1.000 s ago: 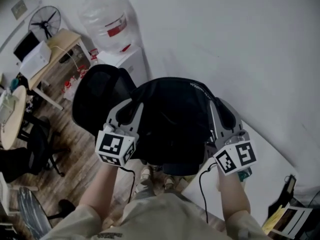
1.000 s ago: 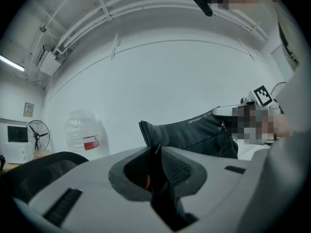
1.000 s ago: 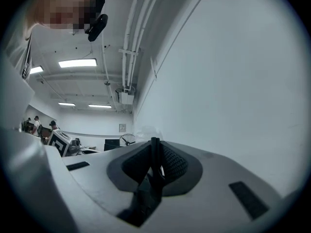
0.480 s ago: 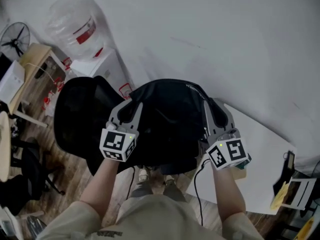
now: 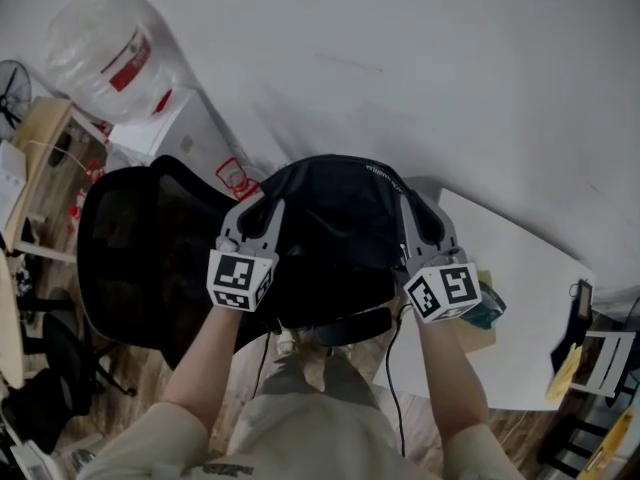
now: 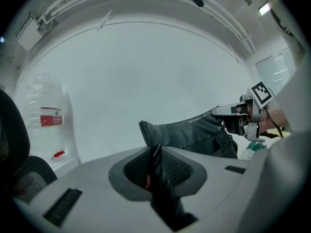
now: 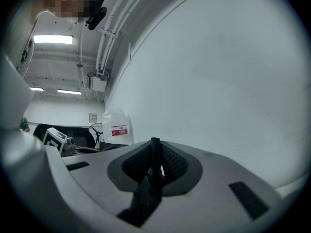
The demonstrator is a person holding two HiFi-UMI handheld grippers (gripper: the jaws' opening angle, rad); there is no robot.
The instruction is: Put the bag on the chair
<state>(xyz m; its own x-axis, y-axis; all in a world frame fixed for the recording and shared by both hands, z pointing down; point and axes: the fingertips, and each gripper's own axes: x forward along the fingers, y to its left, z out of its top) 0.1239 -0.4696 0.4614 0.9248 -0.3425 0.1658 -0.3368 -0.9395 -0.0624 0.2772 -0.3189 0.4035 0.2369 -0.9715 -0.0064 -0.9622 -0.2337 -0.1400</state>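
Holding the bag [image 5: 335,238] pinched in left gripper [image 5: 262,206] and right gripper [image 5: 420,208], beside the chair [image 5: 140,253], not yet set down.

White wall [image 5: 450,78] close ahead, black bag [image 5: 335,238] filling the span between left gripper [image 5: 262,208] and right gripper [image 5: 418,213], black mesh chair [image 5: 140,258] low at the left — open air above it, water dispenser [image 5: 190,133] beyond the chair, white table [image 5: 520,298] crowding the right.

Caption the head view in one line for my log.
Left gripper and right gripper hold a black bag up beside a black chair.
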